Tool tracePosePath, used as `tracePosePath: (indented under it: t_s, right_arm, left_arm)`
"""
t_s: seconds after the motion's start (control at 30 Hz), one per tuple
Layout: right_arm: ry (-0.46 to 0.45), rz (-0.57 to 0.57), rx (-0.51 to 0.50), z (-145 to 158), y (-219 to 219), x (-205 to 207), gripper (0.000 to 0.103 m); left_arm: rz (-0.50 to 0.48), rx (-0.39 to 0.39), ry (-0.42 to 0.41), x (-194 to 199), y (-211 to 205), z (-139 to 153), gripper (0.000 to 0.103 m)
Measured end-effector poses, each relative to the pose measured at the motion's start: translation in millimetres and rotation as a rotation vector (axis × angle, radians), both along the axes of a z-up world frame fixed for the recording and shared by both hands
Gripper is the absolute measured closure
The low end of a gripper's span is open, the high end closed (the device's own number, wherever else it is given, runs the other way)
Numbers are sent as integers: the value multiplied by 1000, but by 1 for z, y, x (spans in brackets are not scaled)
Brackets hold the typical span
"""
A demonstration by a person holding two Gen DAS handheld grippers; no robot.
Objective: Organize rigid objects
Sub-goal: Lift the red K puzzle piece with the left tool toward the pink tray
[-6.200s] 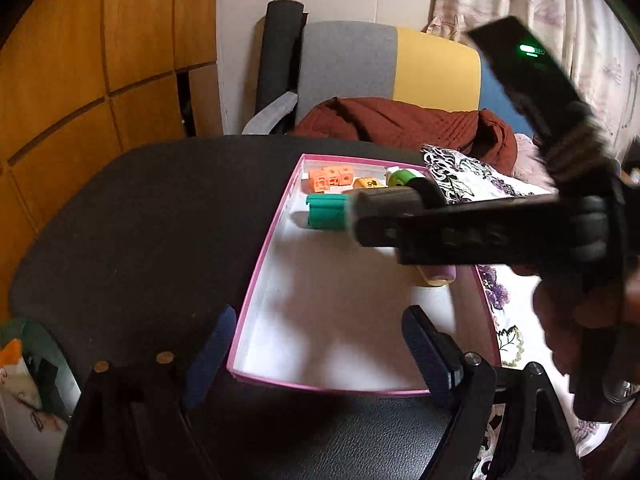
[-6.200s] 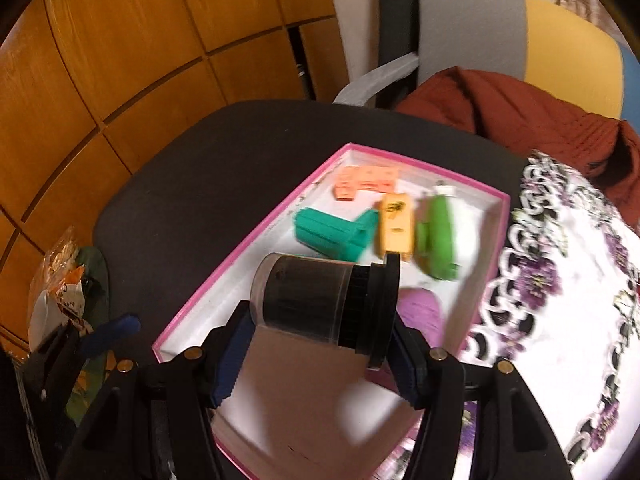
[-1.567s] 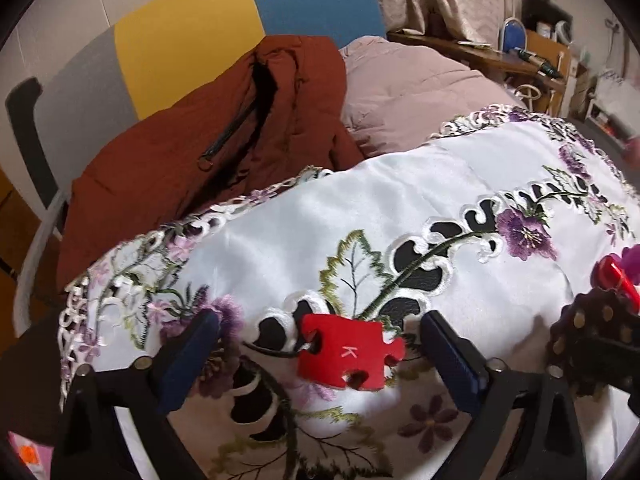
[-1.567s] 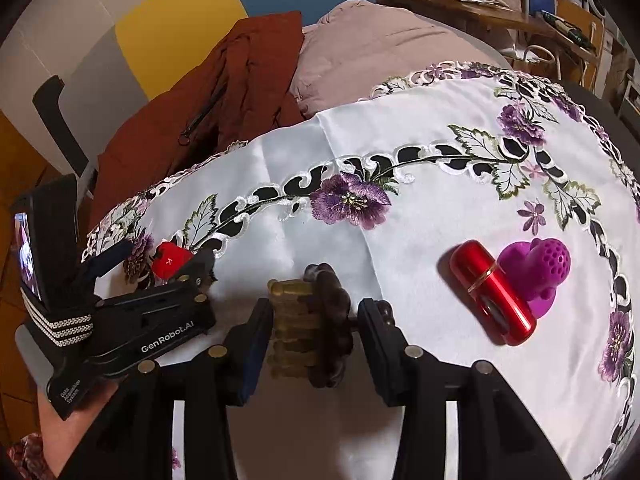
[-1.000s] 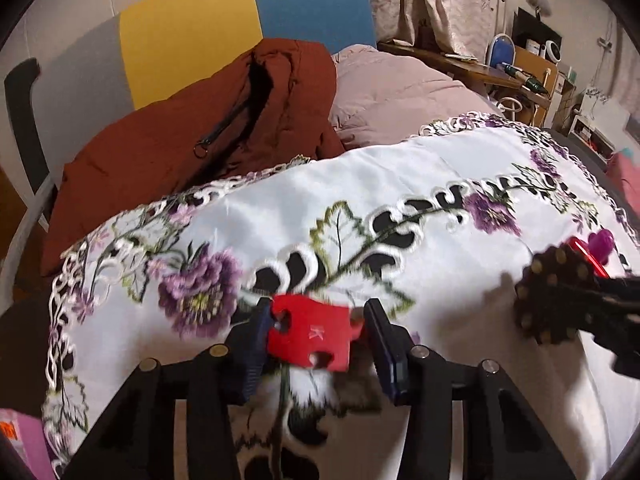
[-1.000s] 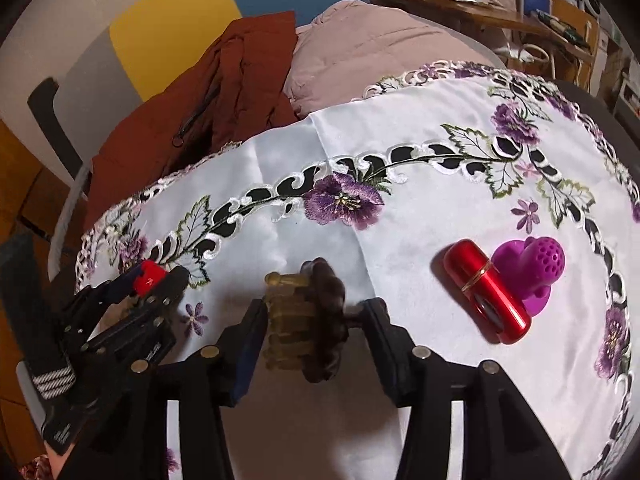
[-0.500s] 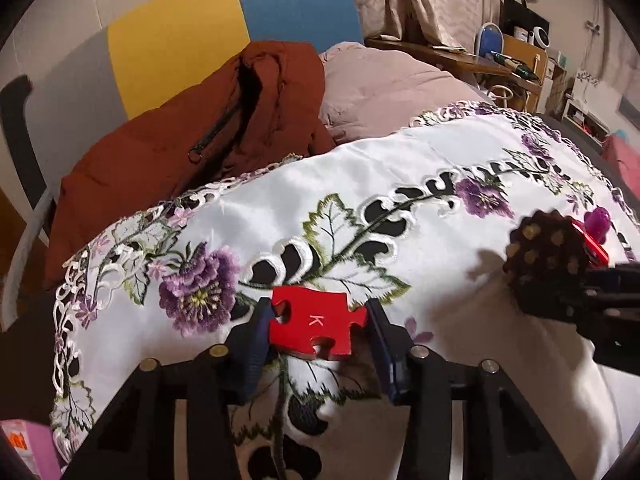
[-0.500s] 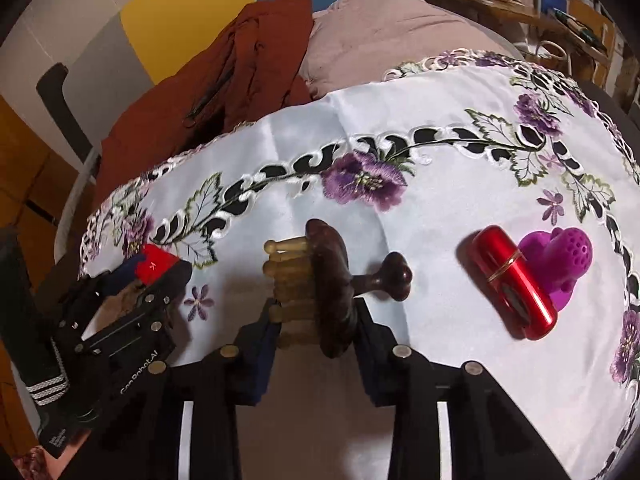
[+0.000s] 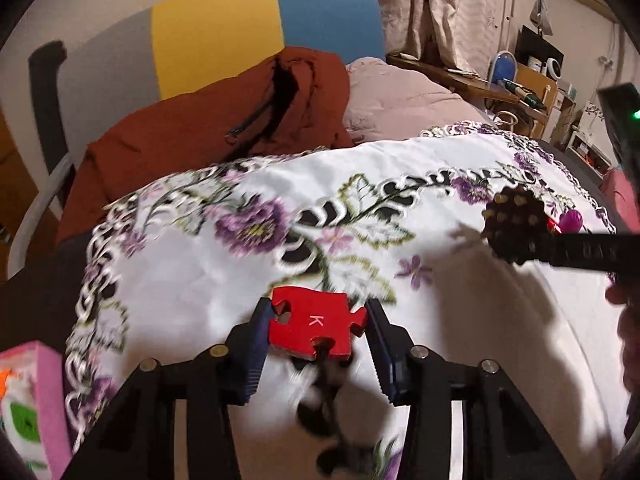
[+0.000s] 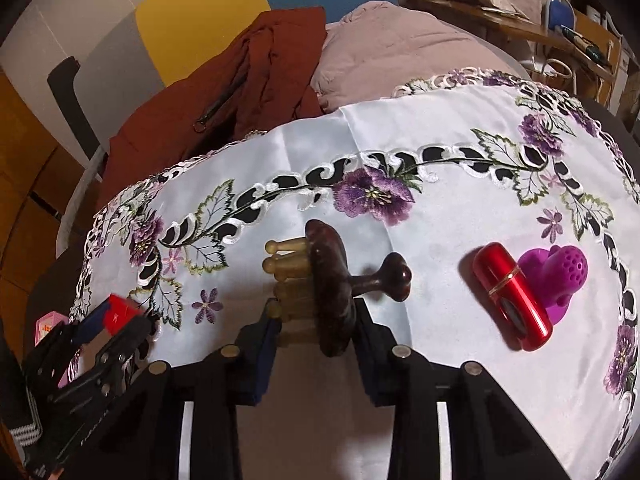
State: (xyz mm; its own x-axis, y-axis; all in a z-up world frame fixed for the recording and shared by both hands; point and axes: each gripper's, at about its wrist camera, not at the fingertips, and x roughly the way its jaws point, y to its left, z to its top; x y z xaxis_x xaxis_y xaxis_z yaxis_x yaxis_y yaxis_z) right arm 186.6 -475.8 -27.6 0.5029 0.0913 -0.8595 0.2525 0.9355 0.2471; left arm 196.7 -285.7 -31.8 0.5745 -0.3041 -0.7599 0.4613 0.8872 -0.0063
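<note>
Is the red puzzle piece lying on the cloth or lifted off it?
Lifted: the red puzzle piece sits clamped in the left gripper, its shadow falling on the tablecloth below.

Pink tray (image 9: 48, 392) is cut off by the left wrist frame's left edge; its contents are blurred, only orange and green blobs. Red cylinder (image 9: 554, 225) and purple piece (image 9: 573, 219) sit mostly hidden behind the wooden massager (image 9: 514, 226). Embroidered cloth (image 9: 192, 288) near the lens is motion-smeared.

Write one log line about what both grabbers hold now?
left gripper: shut on red puzzle piece | right gripper: shut on wooden massager | both lifted
</note>
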Motion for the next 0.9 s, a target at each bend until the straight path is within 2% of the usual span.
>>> tracePosePath:
  t_s: [0.4,0.6,0.9]
  right_arm:
    - [-17,54,-18,-1,15,0,68]
    - [-27,74,-20,-1,21,-1,69]
    - [-33,86,-8,-1,26,-5,69]
  left_arm:
    - [148,-46,-16,-58,62,14,56]
    - [212,-31,-38,-81,99,22,56]
    - [309,-47,-58,-110,153,31,56]
